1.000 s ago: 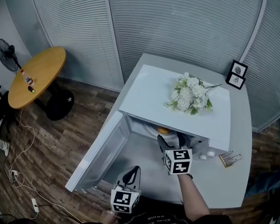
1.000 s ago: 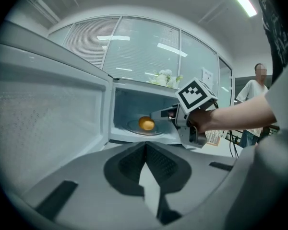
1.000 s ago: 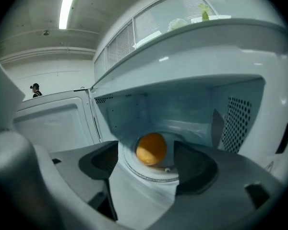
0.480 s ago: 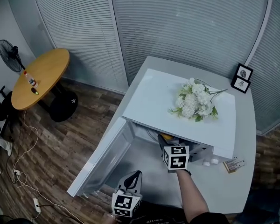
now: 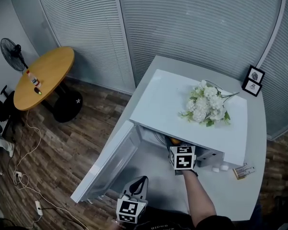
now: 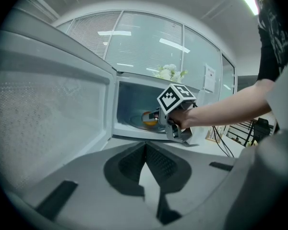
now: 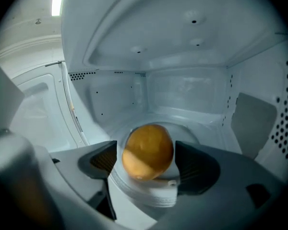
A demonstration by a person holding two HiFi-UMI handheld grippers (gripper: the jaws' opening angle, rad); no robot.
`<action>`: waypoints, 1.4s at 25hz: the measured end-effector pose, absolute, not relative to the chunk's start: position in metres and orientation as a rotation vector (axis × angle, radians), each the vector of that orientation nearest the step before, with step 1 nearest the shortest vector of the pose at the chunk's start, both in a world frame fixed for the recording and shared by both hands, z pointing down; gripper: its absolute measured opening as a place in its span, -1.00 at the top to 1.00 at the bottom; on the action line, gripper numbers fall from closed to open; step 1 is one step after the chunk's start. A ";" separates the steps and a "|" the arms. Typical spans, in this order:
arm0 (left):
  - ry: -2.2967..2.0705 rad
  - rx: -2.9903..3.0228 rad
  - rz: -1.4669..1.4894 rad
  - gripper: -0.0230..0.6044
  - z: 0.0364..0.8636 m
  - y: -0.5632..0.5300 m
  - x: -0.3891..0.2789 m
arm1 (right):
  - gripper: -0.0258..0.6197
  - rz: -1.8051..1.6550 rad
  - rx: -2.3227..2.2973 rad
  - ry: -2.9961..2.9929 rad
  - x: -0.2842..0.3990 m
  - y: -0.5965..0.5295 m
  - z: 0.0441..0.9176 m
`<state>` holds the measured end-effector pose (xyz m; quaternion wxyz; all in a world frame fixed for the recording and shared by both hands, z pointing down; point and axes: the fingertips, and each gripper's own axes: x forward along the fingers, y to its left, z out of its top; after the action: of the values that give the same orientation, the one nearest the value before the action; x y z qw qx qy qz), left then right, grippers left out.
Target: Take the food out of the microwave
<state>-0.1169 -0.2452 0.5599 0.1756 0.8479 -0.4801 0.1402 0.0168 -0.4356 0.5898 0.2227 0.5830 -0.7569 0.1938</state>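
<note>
Within the last second the right gripper [image 7: 149,162] has been pushed deeper into the microwave [image 5: 182,104]. Its jaws now stand apart at 3 and 9 o'clock of the round orange food [image 7: 148,147], which sits unclamped on a white dish [image 7: 149,195]. A squeeze seems due. The left gripper [image 5: 137,186], at 6 o'clock, is closed on nothing.

- orange [image 5: 174,140]: mostly hidden in head view under microwave [image 5: 192,114] top and marker cube
- right gripper [image 5: 183,156] jaws: out of sight in head view, inside cavity
- plate [image 7: 151,197]: largely covered by orange and jaws in right gripper view
- left gripper [image 5: 140,182]: lower end cut by head view's bottom edge
- card [image 5: 243,170]: print too small to read
- frames [image 5: 254,79]: contents too small to tell
- bottle [image 5: 34,79]: label unreadable
</note>
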 end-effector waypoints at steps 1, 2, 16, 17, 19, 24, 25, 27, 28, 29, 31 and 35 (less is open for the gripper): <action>-1.362 2.399 0.396 0.90 0.560 -0.246 -0.117 | -0.21 0.541 1.601 -2.088 0.016 -0.436 0.591; -1.364 2.396 0.393 0.90 0.560 -0.246 -0.118 | -0.21 0.545 1.594 -2.084 0.016 -0.437 0.593; -1.383 2.378 0.395 0.90 0.560 -0.247 -0.125 | -0.14 0.452 1.605 -2.052 0.019 -0.439 0.592; -1.384 2.378 0.396 0.90 0.561 -0.246 -0.125 | -0.13 0.443 1.613 -2.059 0.020 -0.439 0.589; -1.386 2.376 0.395 0.90 0.561 -0.245 -0.125 | -0.13 0.430 1.628 -2.072 0.021 -0.439 0.584; -1.389 2.375 0.381 0.90 0.560 -0.242 -0.125 | -0.13 0.411 1.634 -2.084 0.021 -0.436 0.575; -1.389 2.377 0.379 0.90 0.559 -0.241 -0.125 | -0.13 0.407 1.637 -2.086 0.022 -0.435 0.574; -1.388 2.381 0.372 0.90 0.558 -0.240 -0.124 | -0.13 0.403 1.642 -2.089 0.022 -0.432 0.572; -1.387 2.383 0.369 0.90 0.558 -0.239 -0.123 | -0.13 0.402 1.643 -2.091 0.022 -0.431 0.570; -1.386 2.384 0.365 0.90 0.557 -0.239 -0.123 | -0.13 0.402 1.643 -2.093 0.022 -0.429 0.568; -1.385 2.389 0.361 0.90 0.556 -0.237 -0.122 | -0.13 0.398 1.642 -2.096 0.022 -0.426 0.566; -1.398 2.389 0.369 0.90 0.558 -0.235 -0.125 | -0.13 0.407 1.651 -2.095 0.026 -0.417 0.562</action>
<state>-0.1250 -0.2354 0.5581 0.1735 0.8426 -0.4930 0.1301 0.0258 -0.4174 0.5616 0.2200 0.5969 -0.7573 0.1473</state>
